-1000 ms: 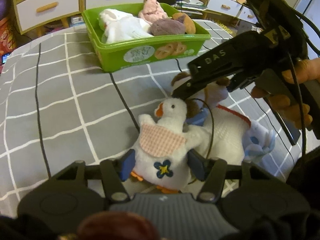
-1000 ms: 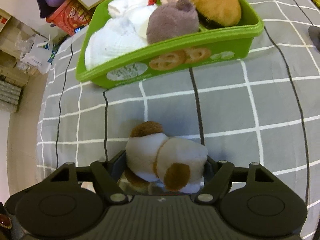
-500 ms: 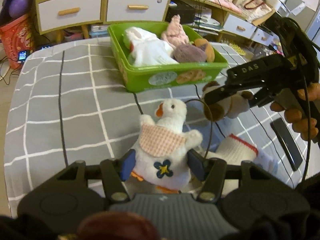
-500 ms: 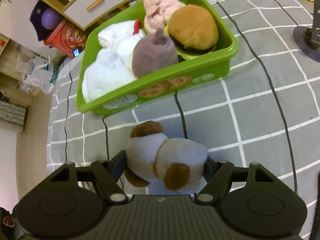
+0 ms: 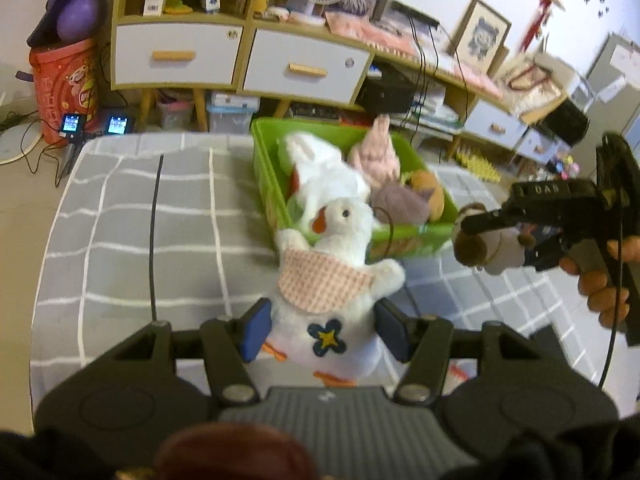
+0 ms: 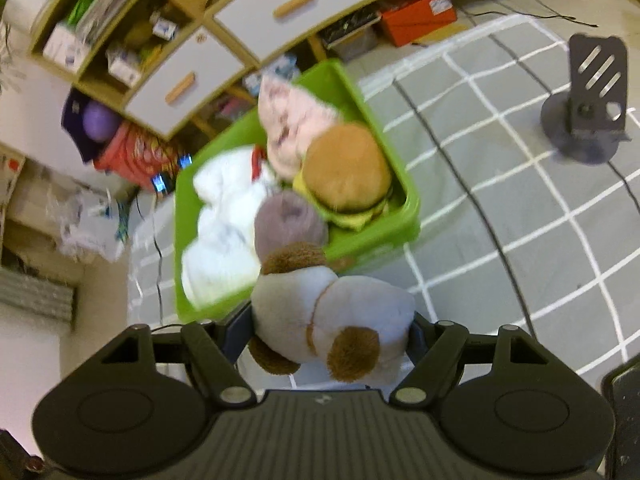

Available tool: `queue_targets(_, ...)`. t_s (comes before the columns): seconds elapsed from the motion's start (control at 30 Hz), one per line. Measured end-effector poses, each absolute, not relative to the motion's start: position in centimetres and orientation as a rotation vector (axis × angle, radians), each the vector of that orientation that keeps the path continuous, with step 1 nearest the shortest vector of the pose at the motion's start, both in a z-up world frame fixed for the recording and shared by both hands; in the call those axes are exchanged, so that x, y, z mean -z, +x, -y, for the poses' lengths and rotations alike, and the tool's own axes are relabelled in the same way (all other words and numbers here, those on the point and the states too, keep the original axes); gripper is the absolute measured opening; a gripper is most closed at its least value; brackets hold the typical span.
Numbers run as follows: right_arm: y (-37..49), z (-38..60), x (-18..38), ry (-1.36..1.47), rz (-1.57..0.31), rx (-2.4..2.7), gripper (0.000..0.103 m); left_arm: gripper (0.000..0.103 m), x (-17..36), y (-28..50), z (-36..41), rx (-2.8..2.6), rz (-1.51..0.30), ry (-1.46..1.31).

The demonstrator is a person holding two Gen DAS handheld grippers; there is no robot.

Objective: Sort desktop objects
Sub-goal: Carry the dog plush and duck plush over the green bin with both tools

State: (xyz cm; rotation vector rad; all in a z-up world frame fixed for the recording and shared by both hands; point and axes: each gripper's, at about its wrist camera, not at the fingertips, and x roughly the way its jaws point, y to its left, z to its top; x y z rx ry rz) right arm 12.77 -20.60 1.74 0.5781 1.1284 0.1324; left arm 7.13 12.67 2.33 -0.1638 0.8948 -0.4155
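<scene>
A: What does your left wrist view show?

B: Your left gripper (image 5: 322,330) is clamped on the white plush duck with the pink checked cape (image 5: 332,280), held above the grey checked cloth (image 5: 120,240), near the green plastic bin (image 5: 266,176).

A: And the right wrist view?

B: Your right gripper (image 6: 324,338) squeezes the white-and-brown plush dog (image 6: 332,324), just before the bin's (image 6: 404,216) near wall.

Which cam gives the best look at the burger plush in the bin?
Right wrist. It looks down into the green bin, so the burger plush shows whole: bun top and green layer. In the left wrist view the burger plush is a small brown patch behind the purple plush, blurred.
</scene>
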Motion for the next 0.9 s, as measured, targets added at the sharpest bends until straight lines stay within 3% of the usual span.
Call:
queue_targets(0.4, 14.3, 22.9, -3.3, 0.652, -1.047, -0.096, 0.075, 0.056, -3.9, 11.3, -11.0, 0.412, -0.814, -0.316)
queue_targets(0.9, 17.1, 21.7, -3.6, 0.7, -0.98, -0.132, 0.075, 0.056, -0.2, 15.8, -10.2, 0.321, -0.792, -0.362)
